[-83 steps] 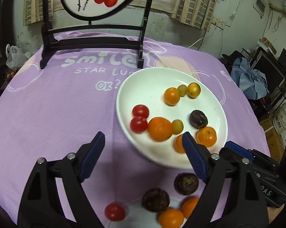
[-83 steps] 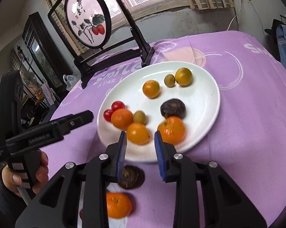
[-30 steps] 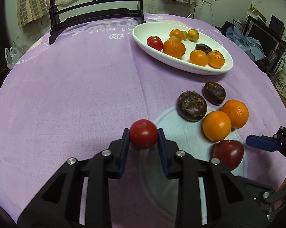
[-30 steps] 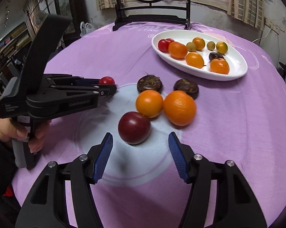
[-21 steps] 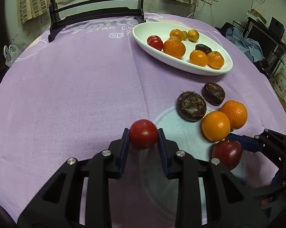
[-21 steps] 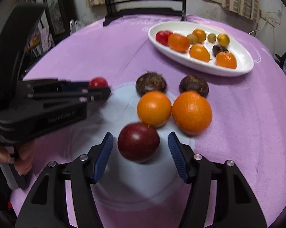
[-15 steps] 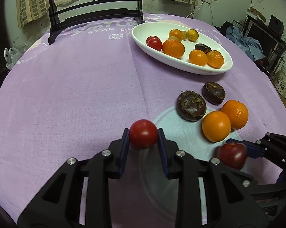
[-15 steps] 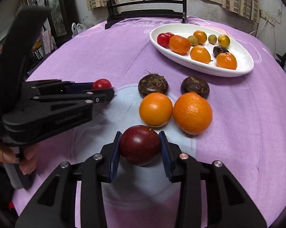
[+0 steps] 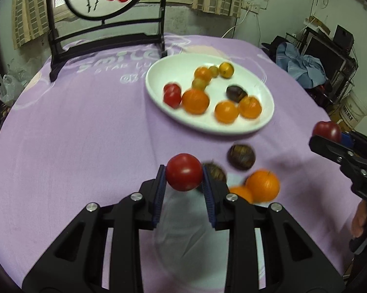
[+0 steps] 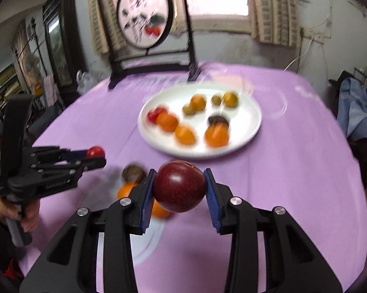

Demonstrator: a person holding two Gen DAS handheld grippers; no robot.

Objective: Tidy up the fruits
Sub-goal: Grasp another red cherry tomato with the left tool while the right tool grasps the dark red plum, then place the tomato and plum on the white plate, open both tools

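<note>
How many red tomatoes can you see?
3: one in the left claw, two side by side on the white plate's left side. More may be hidden.

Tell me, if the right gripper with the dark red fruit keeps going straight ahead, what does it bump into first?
Probably the white plate. The right gripper, shut on the dark red plum, points over the purple cloth toward the plate's near rim. The picture is blurred, so depth is uncertain, and it may pass above it.
</note>
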